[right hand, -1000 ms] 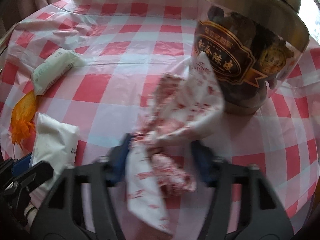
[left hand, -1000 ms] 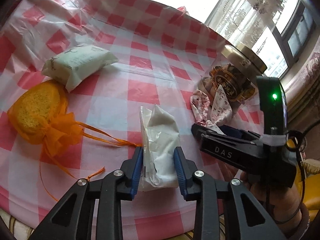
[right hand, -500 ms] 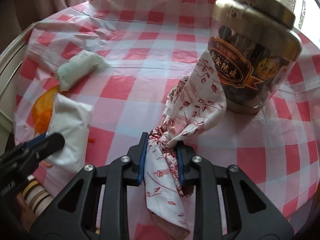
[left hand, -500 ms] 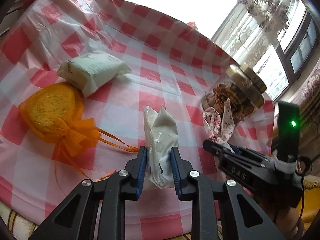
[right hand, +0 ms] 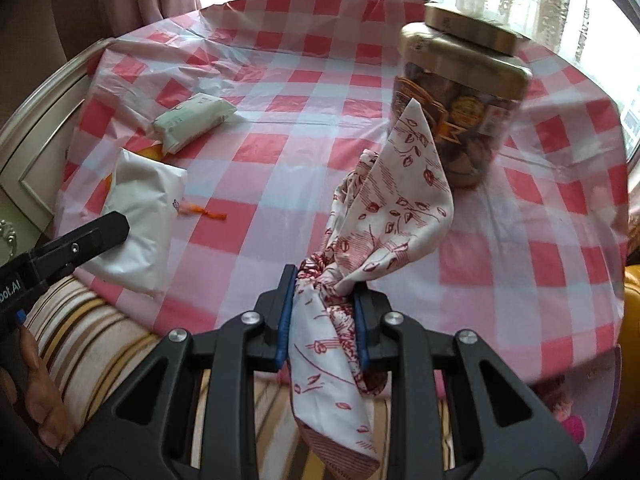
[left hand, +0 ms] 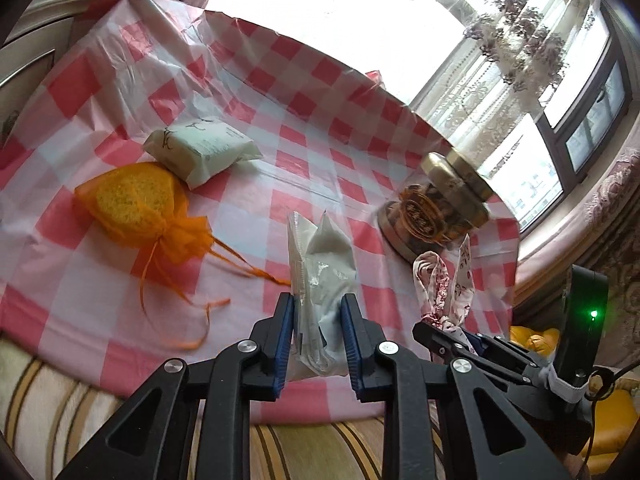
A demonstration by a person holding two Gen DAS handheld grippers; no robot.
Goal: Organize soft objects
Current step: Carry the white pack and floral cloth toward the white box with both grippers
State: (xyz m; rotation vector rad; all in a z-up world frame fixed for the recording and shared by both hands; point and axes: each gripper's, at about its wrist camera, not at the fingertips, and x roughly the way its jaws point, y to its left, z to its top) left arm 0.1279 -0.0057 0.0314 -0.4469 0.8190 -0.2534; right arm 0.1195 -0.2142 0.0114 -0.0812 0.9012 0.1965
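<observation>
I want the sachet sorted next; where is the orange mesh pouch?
In the left wrist view, the orange mesh pouch lies left on the checked tablecloth, against the pale green tissue pack.

Place: home, living or dining room.
Evidence, far edge: lace curtain (left hand: 500, 40) over window (left hand: 592, 120).
Evidence, worktop: red-checked plastic tablecloth (left hand: 304, 160); jar (right hand: 460, 92) with gold lid.
Evidence, near edge: striped upholstery (left hand: 52, 392); cream panelled furniture (right hand: 36, 136).

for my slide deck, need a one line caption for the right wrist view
Right gripper clamps a leaf-print scarf scrunchie before the gold-lidded jar.
</observation>
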